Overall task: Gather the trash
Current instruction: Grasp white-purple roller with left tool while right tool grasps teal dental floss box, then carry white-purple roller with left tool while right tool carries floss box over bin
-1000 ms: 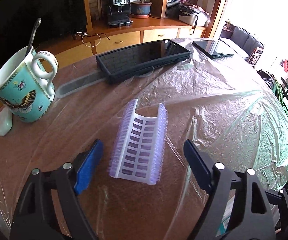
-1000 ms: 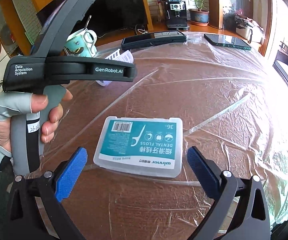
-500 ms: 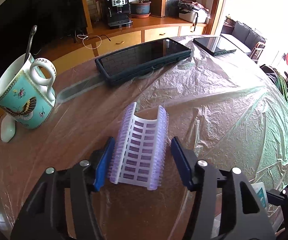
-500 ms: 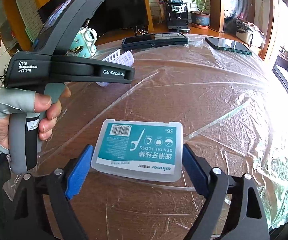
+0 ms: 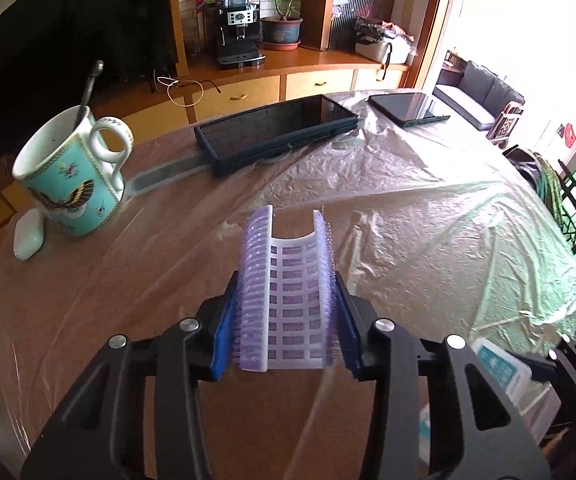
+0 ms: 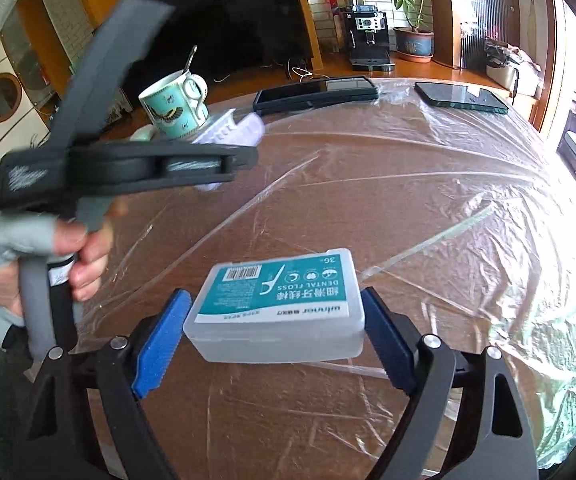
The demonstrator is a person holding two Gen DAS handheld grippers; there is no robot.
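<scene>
We find the left tongs point(image 5: 286, 322) clamped on the hair roller point(image 5: 288, 296), lower centre. The right tongs point(image 6: 274, 338) grip the floss box point(image 6: 278, 306). Both pieces are secured; no bin shows, so disposal remains.

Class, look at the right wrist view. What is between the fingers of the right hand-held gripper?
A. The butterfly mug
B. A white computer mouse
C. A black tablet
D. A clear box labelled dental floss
D: the right hand-held gripper has its blue pads on both ends of the dental floss box, whose teal label reads "DENTAL FLOSS".
</scene>
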